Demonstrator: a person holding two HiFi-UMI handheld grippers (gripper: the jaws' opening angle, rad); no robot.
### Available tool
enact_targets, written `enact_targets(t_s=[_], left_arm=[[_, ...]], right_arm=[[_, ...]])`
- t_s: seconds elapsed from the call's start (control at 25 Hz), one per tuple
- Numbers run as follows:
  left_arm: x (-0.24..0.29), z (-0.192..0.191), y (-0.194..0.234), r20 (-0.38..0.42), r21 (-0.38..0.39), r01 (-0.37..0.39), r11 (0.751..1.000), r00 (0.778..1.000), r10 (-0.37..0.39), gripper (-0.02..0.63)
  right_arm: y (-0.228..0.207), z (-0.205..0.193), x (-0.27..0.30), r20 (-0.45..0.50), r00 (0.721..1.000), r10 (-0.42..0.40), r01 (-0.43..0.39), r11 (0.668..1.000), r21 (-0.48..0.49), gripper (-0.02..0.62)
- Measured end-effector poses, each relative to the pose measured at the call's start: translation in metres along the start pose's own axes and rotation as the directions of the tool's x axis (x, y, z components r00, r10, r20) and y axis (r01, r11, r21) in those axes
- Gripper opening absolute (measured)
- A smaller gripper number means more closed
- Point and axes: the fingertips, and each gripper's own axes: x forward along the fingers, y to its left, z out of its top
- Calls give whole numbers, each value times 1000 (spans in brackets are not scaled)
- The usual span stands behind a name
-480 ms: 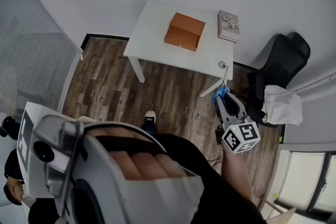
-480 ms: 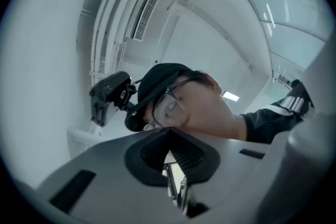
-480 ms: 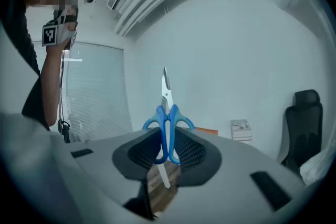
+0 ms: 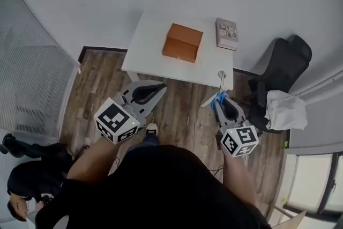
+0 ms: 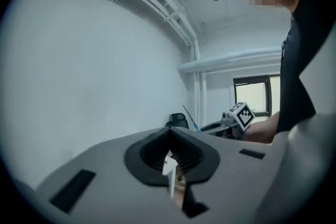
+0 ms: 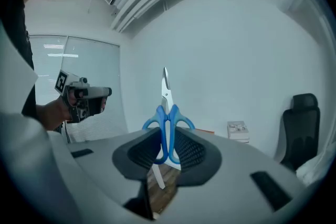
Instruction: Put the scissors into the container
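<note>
Blue-handled scissors [image 4: 220, 93] stand with blades pointing up and away, and my right gripper [image 4: 220, 99] is shut on the handles [image 6: 167, 122]. They hang over the wooden floor just in front of the white table's [image 4: 147, 45] near right corner. On that table sits the orange container [image 4: 182, 43], an open box. My left gripper [image 4: 157, 89] hovers over the floor before the table's left front edge, jaws together with nothing between them [image 5: 170, 136]. Each gripper view shows the other gripper off to the side: the left gripper [image 6: 84, 98] and the right gripper [image 5: 237, 117].
A grey book [image 4: 226, 34] lies on the table's far right corner. A black office chair [image 4: 281, 69] with a white cloth [image 4: 286, 107] stands right of the table. A glass partition [image 4: 32, 88] runs along the left. Another person [image 4: 21, 190] is at the lower left.
My left gripper, which filled the lower left close to the head camera, has gone down and forward toward the table. The right gripper still holds the scissors in about the same place.
</note>
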Motion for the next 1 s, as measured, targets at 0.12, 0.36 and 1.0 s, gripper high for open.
enact_targets(t_s=[0.12, 0.36, 1.0], left_arm=[[4, -18, 17, -37, -12, -10, 1000, 999, 10, 8], [11, -40, 60, -71, -62, -26, 998, 997, 22, 8], [33, -56, 185, -93, -90, 34, 995, 995, -42, 8]], right_arm=[[-3, 0, 15, -10, 1000, -10, 10, 1000, 7, 83], [-6, 9, 50, -22, 1000, -21, 21, 1000, 1, 83], [-16, 55, 152, 4, 994, -111, 111, 994, 10, 83]])
